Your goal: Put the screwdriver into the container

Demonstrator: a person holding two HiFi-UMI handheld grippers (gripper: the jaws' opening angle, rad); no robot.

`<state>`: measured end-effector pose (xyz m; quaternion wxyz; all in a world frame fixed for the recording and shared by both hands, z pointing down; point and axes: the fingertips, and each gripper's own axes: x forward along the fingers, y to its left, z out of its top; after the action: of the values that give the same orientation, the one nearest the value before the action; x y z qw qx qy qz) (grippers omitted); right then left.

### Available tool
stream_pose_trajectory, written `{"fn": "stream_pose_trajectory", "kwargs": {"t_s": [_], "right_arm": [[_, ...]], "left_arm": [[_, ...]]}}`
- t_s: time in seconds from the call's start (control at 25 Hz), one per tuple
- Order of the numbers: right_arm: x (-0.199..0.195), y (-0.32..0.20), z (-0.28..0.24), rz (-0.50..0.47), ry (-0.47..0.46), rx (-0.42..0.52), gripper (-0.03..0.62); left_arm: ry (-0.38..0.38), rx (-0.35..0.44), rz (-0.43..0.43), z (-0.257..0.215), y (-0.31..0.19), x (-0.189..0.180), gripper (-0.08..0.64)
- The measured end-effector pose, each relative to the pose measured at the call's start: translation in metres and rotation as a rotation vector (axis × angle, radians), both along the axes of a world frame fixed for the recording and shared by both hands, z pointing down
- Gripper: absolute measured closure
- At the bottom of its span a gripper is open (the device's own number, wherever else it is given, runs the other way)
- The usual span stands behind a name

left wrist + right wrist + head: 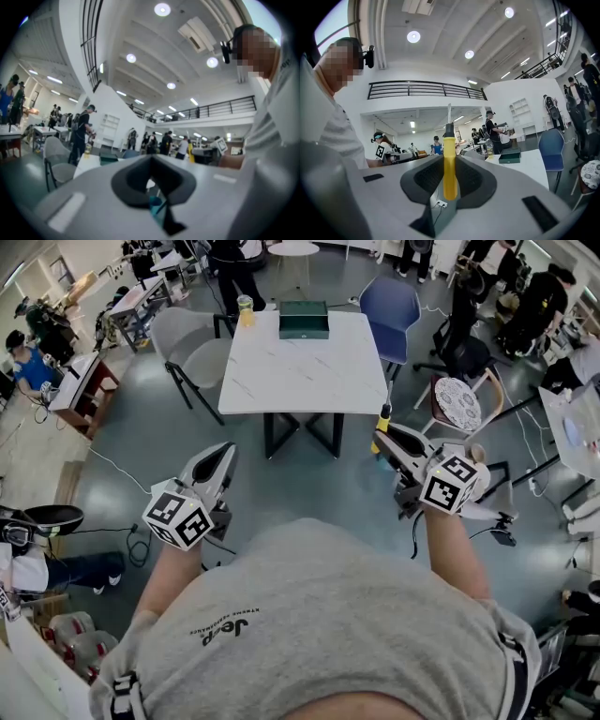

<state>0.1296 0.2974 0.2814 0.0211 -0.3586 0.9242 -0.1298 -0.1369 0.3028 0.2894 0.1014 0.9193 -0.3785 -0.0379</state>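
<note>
A screwdriver (449,164) with a yellow handle stands upright between the pads of my right gripper (450,180), its metal shaft pointing up. In the head view the same screwdriver (382,420) sticks out ahead of my right gripper (396,444), short of the white table (305,371). The dark green container (304,320) sits at the table's far edge, well away from both grippers; it also shows as a green container (509,156) in the right gripper view. My left gripper (217,467) hangs over the floor at the left, and its jaws (151,176) are shut on nothing.
A cup of yellow drink (246,310) stands on the table's far left corner. A grey chair (192,352) is left of the table, a blue chair (389,306) behind it, and a patterned stool (457,404) to its right. Other desks and people ring the room.
</note>
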Motion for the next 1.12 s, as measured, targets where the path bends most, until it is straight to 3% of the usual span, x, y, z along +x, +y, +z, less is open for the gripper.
{"fn": "stream_pose_trajectory", "kwargs": {"t_s": [0.16, 0.68, 1.12], "right_arm": [[0.010, 0.008, -0.003, -0.010, 0.014, 0.012, 0.515], [0.103, 0.025, 0.001, -0.031, 0.001, 0.023, 0.515], [0.127, 0.024, 0.014, -0.017, -0.011, 0.020, 0.515]], "left_arm": [[0.001, 0.000, 0.007, -0.001, 0.001, 0.017, 0.560], [-0.012, -0.005, 0.014, 0.000, 0.014, 0.116, 0.560], [-0.014, -0.022, 0.022, 0.012, 0.010, 0.135, 0.560]]}}
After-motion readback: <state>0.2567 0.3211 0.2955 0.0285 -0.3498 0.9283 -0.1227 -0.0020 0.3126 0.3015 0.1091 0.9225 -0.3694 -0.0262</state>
